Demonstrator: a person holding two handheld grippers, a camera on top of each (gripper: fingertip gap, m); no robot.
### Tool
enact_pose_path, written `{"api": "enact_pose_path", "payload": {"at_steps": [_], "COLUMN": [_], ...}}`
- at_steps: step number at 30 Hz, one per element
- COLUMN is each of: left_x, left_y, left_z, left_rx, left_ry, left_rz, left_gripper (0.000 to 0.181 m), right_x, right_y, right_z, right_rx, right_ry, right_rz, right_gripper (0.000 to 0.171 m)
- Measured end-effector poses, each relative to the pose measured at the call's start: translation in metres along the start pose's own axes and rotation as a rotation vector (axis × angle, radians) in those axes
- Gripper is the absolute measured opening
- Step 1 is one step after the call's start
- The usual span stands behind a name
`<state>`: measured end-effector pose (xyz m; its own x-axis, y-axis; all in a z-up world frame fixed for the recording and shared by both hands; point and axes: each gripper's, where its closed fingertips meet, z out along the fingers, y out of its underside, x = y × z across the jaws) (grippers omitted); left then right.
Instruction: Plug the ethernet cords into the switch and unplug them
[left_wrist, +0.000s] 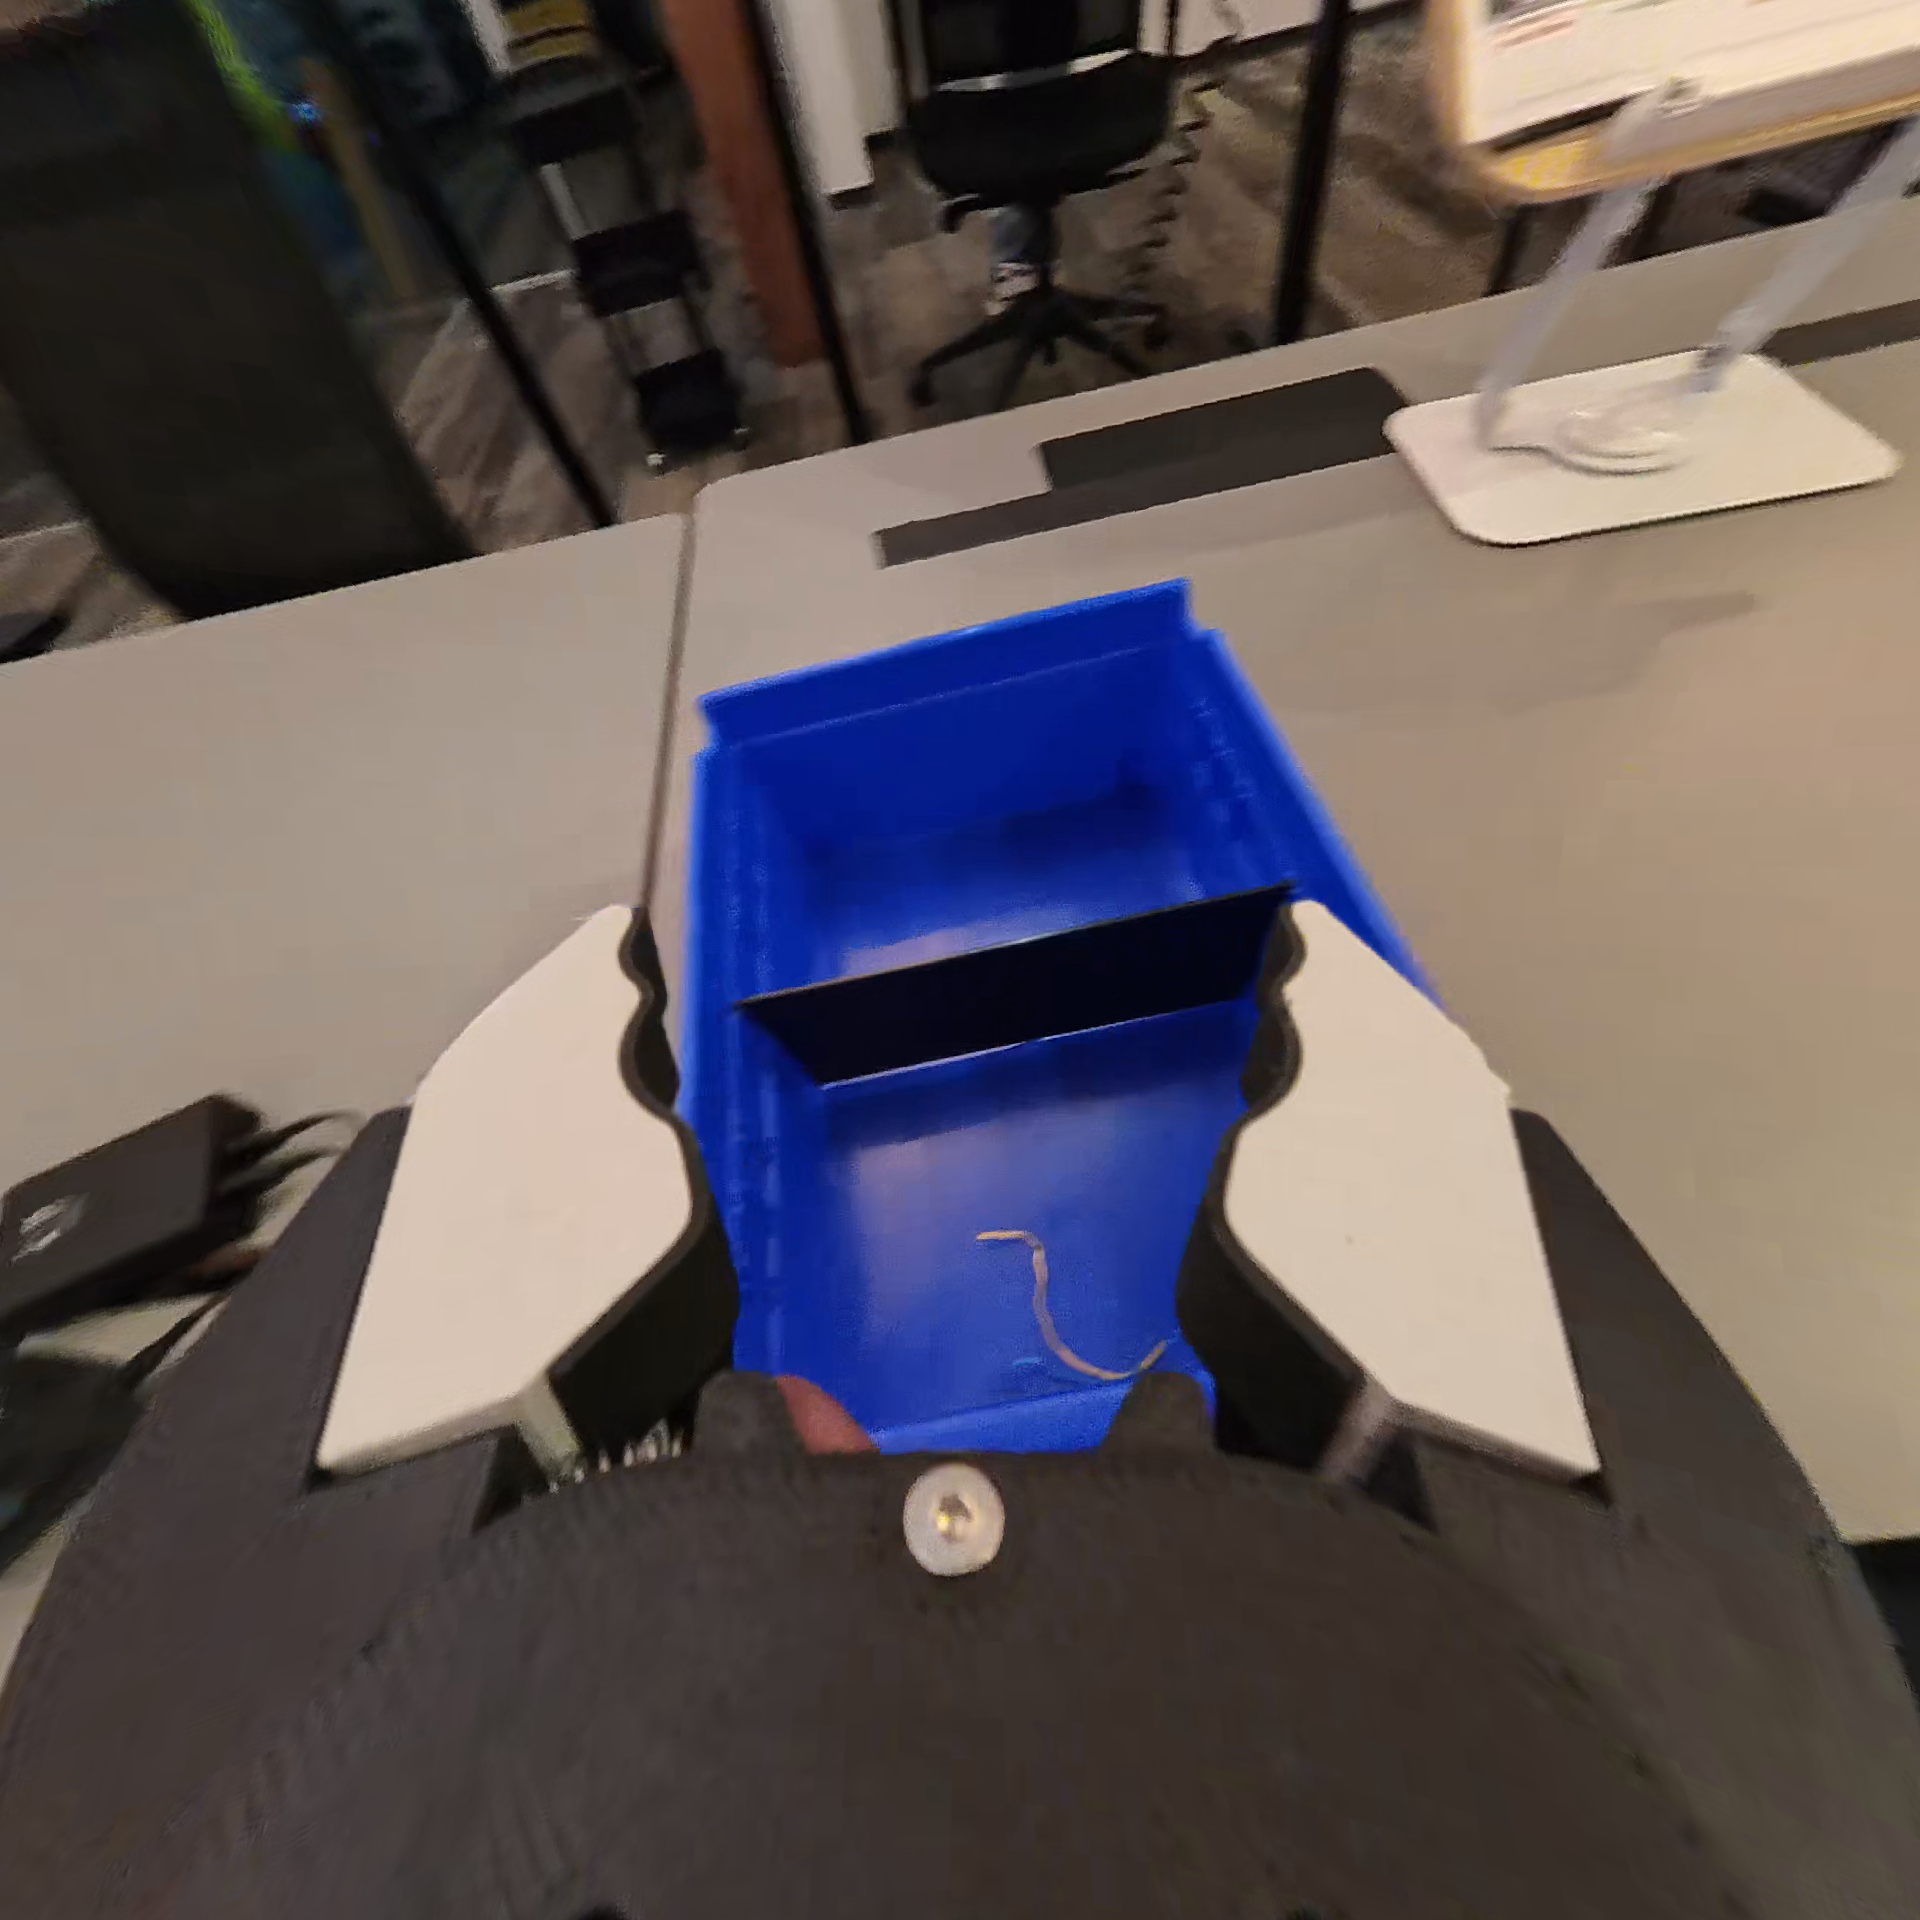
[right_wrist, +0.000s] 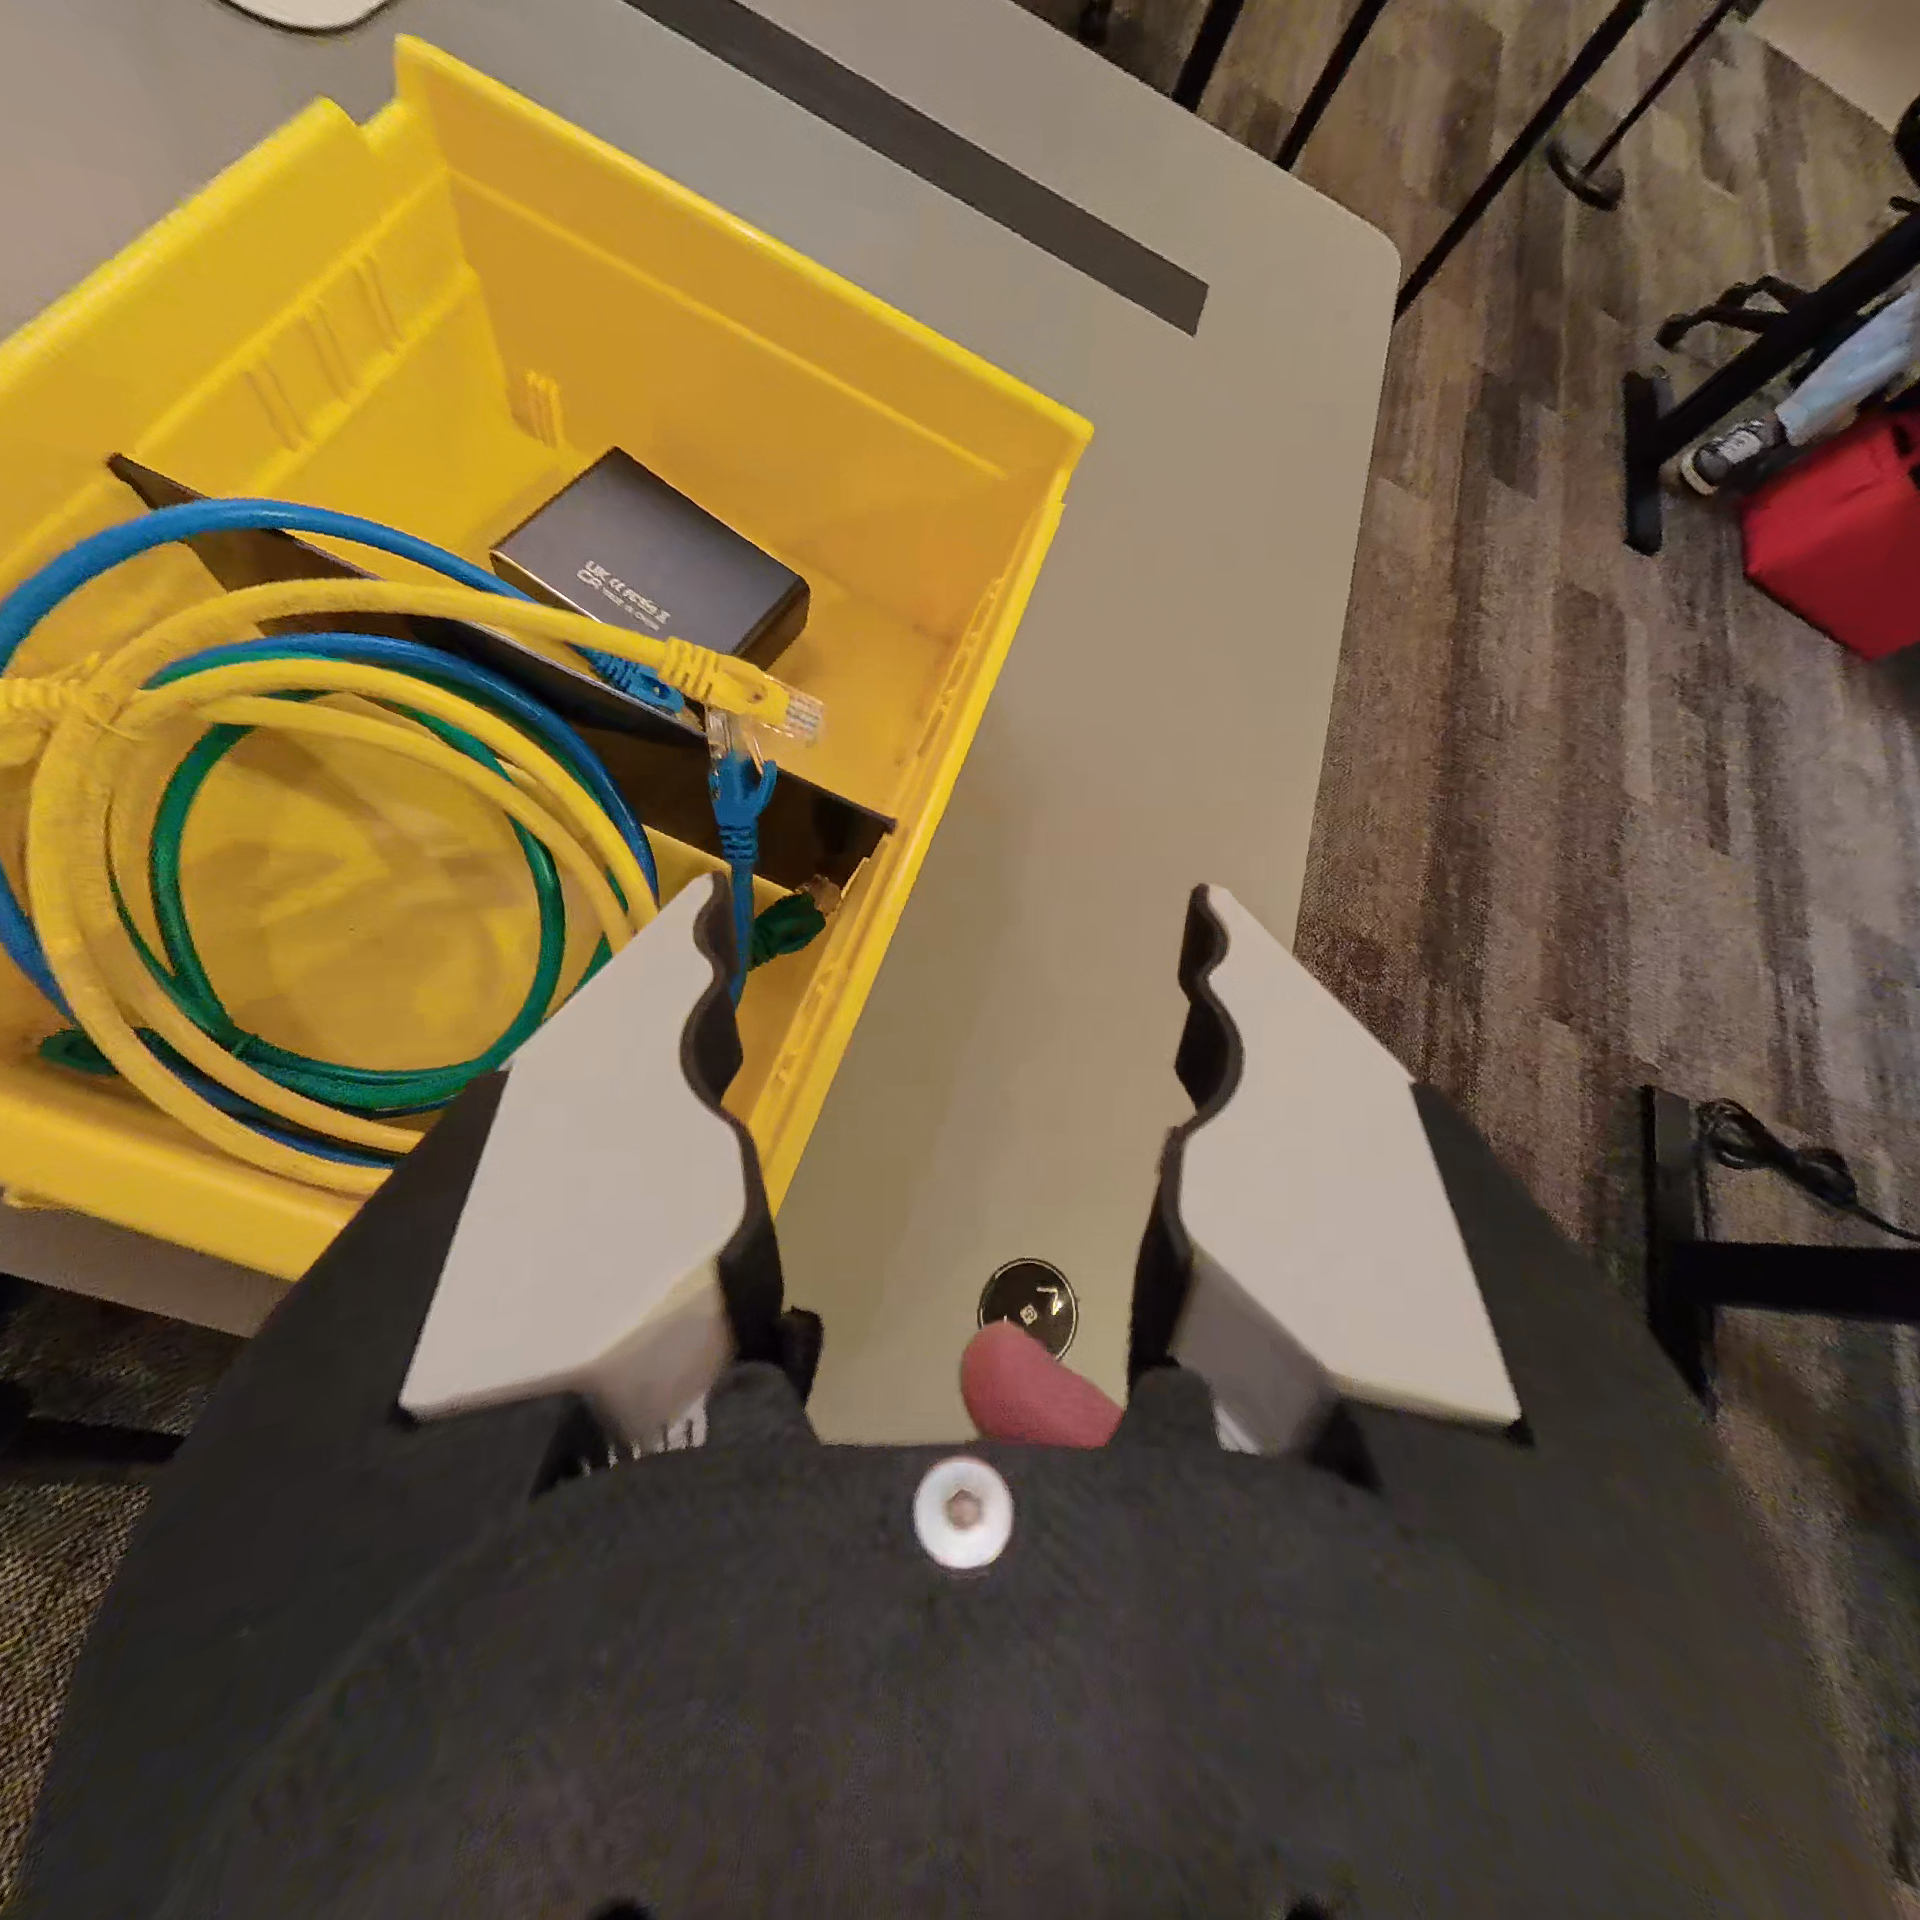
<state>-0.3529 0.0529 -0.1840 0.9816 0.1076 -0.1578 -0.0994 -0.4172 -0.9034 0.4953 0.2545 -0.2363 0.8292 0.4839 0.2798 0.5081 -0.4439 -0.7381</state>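
Grey desk and patterned carpet are all that lie under your right claw: its jaws are spread wide, holding nothing, and it hangs over bare tabletop just outside the yellow bin. Your left claw is spread too, empty, framing a blue bin with a black divider and only a thin scrap of wire on its floor.

What you need is all in the yellow bin. The switch, a small dark box, sits in the far compartment behind a black divider. Near it, the yellow cord, blue cord and green cord lie coiled together in loops that overlap.

That tangle looks like your main risk. Pull on one plug and the others will probably come along, perhaps dragging the switch. The yellow plug and a blue plug lie almost touching across the divider, so a wide, careless pinch could catch both.

The switch seems light and is not held down; pushing a plug in one-handed would likely just slide it. Its ports are not visible from here, so check which way it faces before you commit. Your left claw is at the wrong bin to brace it.
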Motion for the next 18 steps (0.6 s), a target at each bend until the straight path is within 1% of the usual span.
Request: {"api": "enact_pose_path", "payload": {"at_steps": [2, 4, 7, 11, 14, 18], "left_x": [-0.025, -0.045, -0.058, -0.051, -0.049, -0.048], "left_y": [0.018, 0.036, 0.053, 0.064, 0.07, 0.077], "left_z": [-0.001, 0.002, 0.008, 0.016, 0.018, 0.021], "left_rx": [-0.033, -0.087, -0.13, -0.155, -0.175, -0.192], "left_ry": [-0.109, -0.203, -0.288, -0.278, -0.282, -0.284], "left_rz": [0.017, 0.052, 0.087, 0.076, 0.085, 0.092], "left_gripper": [0.107, 0.108, 0.107, 0.108, 0.107, 0.107], "right_x": [0.0, 0.005, 0.001, -0.015, -0.021, -0.033], "right_y": [0.006, 0.015, 0.025, 0.023, 0.02, 0.023], "right_z": [0.003, 0.006, 0.012, 0.017, 0.017, 0.022], "right_rx": [-0.004, -0.014, -0.016, 0.047, 0.093, 0.086], "right_ry": [0.016, 0.053, 0.049, -0.04, -0.071, -0.087], "right_rz": [0.014, 0.026, 0.058, 0.152, 0.218, 0.21], "right_gripper": [0.089, 0.09, 0.089, 0.087, 0.082, 0.082]}}
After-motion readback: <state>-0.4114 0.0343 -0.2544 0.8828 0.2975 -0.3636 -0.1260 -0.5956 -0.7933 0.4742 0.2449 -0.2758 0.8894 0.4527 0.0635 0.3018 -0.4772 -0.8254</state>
